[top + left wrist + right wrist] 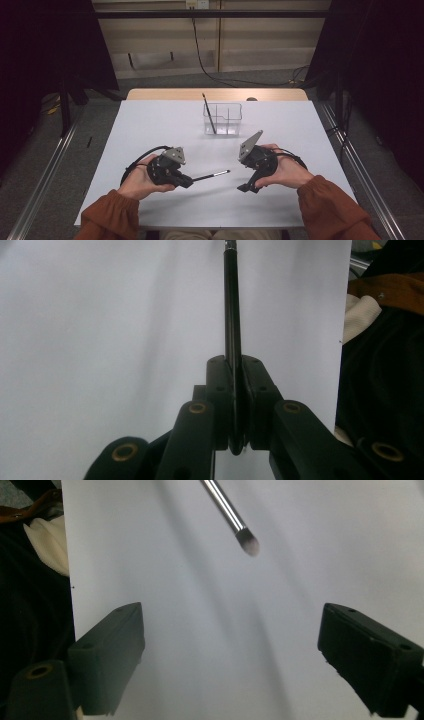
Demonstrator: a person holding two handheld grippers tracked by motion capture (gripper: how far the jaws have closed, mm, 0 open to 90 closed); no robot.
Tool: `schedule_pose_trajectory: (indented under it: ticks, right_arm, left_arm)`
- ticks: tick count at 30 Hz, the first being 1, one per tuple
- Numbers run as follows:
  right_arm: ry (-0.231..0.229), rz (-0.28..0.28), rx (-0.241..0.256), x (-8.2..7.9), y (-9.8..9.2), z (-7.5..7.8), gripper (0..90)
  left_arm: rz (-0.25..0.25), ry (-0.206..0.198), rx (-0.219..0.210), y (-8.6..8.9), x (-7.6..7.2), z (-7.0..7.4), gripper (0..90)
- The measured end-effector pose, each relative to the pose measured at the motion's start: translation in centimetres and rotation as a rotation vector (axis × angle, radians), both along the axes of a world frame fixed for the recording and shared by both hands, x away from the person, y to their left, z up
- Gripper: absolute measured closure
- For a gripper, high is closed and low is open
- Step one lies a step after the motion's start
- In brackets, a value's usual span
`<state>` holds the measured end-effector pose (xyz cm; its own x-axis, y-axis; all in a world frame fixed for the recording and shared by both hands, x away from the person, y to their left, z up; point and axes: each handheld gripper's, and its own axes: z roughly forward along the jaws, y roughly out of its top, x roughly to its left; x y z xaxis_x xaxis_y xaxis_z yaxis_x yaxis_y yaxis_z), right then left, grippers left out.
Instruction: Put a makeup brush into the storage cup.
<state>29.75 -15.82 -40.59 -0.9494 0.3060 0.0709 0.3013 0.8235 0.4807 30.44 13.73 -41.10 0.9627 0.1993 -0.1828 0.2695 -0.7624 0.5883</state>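
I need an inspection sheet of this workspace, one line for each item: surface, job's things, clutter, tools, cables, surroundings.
Surface: white table, flat, bare in most places.
Job's things: black makeup brush clamped by its handle in the left tool, tip pointing toward the right tool; clear compartment organizer at the far middle, with another dark brush standing tilted in it.
Clutter: nothing seen.
Tools: left tool shut on the brush; right tool open, holding nothing.
Cables: a black cable loops from the left tool; a black wire runs down the back wall.
Surroundings: grey floor, metal rails, dark curtains at both sides.
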Motion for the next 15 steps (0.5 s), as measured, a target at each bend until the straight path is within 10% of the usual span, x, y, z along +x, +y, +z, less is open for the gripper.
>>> schedule_pose_trajectory:
  ticks: [15]
  right_arm:
    - [-0.008,-0.056,0.074,-0.2,-1.7,-0.3,7.3]
  left_arm:
    - [0.05,-0.008,-0.046,1.6,-0.3,-0.5,83.9]
